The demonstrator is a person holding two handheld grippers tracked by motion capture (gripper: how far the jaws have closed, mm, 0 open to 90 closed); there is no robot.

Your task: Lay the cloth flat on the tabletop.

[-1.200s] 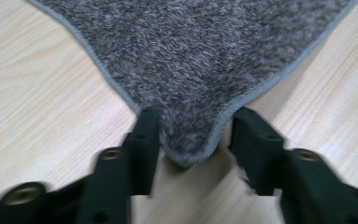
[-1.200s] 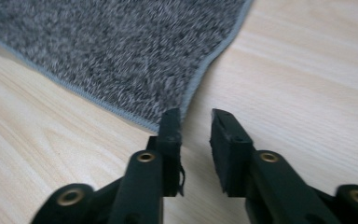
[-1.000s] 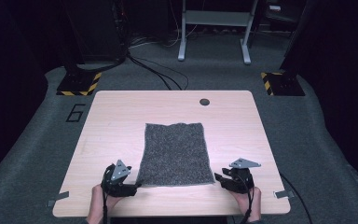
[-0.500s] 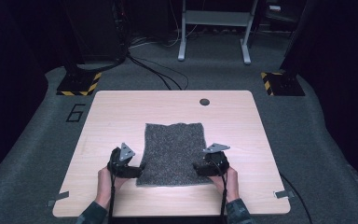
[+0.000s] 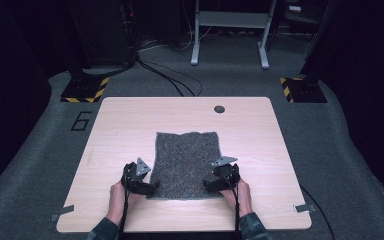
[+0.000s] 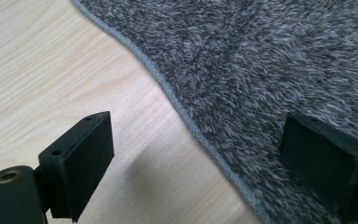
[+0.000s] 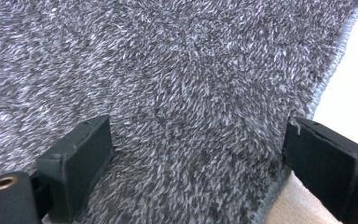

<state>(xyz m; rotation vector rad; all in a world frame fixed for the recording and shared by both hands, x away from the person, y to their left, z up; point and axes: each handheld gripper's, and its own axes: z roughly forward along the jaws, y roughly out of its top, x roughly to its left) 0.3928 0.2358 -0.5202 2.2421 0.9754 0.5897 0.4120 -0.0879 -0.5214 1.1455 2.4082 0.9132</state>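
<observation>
Between my wide-open left claw [image 6: 196, 172] and right claw [image 7: 196, 172] lay the towel [image 5: 187, 162]: soft, light, limp, best pinched at its near corners.

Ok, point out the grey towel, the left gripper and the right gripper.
grey towel [image 5: 187, 155], high view, middle of the fabric.
left gripper [image 5: 152, 187], high view, between its fingertips at the near left corner.
right gripper [image 5: 206, 184], high view, between its fingertips at the near right corner.

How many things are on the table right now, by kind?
Grey towel: 1
Hand-held gripper: 2, left and right, both open at the towel's near corners
Round dark disc near the table's far edge: 1
Total: 4
</observation>
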